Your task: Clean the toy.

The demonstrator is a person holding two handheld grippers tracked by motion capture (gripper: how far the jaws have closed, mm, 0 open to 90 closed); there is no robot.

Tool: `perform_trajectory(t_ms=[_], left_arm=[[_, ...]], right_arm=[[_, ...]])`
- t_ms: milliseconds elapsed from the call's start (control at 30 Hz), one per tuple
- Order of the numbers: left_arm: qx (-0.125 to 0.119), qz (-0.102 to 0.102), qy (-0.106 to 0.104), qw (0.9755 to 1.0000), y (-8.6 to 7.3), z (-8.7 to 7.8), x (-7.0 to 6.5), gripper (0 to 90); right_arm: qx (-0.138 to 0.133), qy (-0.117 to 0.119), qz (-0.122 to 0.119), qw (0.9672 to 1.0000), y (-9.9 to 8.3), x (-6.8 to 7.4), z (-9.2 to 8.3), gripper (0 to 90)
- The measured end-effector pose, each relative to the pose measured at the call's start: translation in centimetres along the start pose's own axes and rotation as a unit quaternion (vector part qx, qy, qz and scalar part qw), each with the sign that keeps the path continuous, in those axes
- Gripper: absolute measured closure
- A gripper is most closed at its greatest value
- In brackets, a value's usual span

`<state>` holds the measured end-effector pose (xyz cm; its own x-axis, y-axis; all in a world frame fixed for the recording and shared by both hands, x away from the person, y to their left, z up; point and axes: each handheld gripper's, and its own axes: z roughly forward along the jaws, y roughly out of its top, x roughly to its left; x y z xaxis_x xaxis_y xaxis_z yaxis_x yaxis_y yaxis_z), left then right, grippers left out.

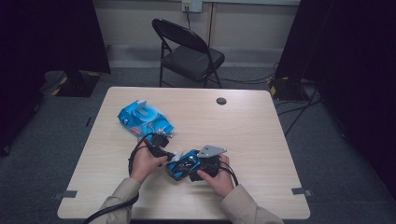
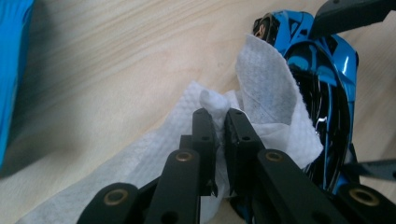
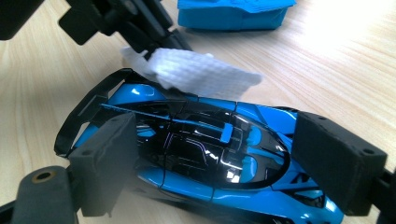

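A glossy blue and black toy car [image 1: 183,164] lies on the wooden table [image 1: 252,140], near its front edge. My right gripper [image 3: 224,163] is shut on the car [image 3: 201,144], one pad on each side of its body. My left gripper [image 2: 219,116] is shut on a bunched white wipe [image 2: 266,93]. The wipe's free flap rests against one end of the car [image 2: 327,70]. In the right gripper view the wipe [image 3: 201,72] drapes over the car's wing, with the left gripper [image 3: 140,28] behind it. From above, the left gripper [image 1: 166,151] sits just left of the car.
A blue pack of wipes [image 1: 142,119] lies opened at the table's left, behind the left hand. A round cable hole [image 1: 221,101] is at the far edge. A black folding chair [image 1: 187,51] stands beyond the table. Dark curtains flank both sides.
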<state>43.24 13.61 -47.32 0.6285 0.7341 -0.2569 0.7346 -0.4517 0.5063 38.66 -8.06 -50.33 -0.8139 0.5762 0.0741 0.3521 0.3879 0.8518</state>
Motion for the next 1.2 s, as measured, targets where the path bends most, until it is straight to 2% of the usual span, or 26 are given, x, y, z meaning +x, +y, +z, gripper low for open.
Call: perform_trajectory(t_ms=[167,233,600,833,967,1200], left_arm=[[-0.001,0.0,-0.002,1.0,0.7,0.5,-0.2,83.5],[-0.005,-0.006,-0.007,0.9999,0.9,0.8,-0.1,83.5],[-0.007,-0.007,-0.007,0.9999,2.0,1.8,-0.5,83.5],[-0.008,-0.012,-0.004,0.9999,2.7,2.3,-0.7,83.5],[-0.006,-0.008,0.002,1.0,3.0,2.5,-0.8,83.5],[-0.018,-0.016,-0.003,0.9997,3.7,3.2,-0.8,83.5]], right_arm=[[0.0,0.0,0.0,1.0,0.0,0.0,0.0,14.4],[0.0,0.0,0.0,1.0,0.0,0.0,0.0,14.4],[0.0,0.0,0.0,1.0,0.0,0.0,0.0,14.4],[0.0,0.0,0.0,1.0,0.0,0.0,0.0,14.4],[0.0,0.0,0.0,1.0,0.0,0.0,0.0,14.4],[0.0,0.0,-0.001,1.0,0.0,0.0,0.0,14.4]])
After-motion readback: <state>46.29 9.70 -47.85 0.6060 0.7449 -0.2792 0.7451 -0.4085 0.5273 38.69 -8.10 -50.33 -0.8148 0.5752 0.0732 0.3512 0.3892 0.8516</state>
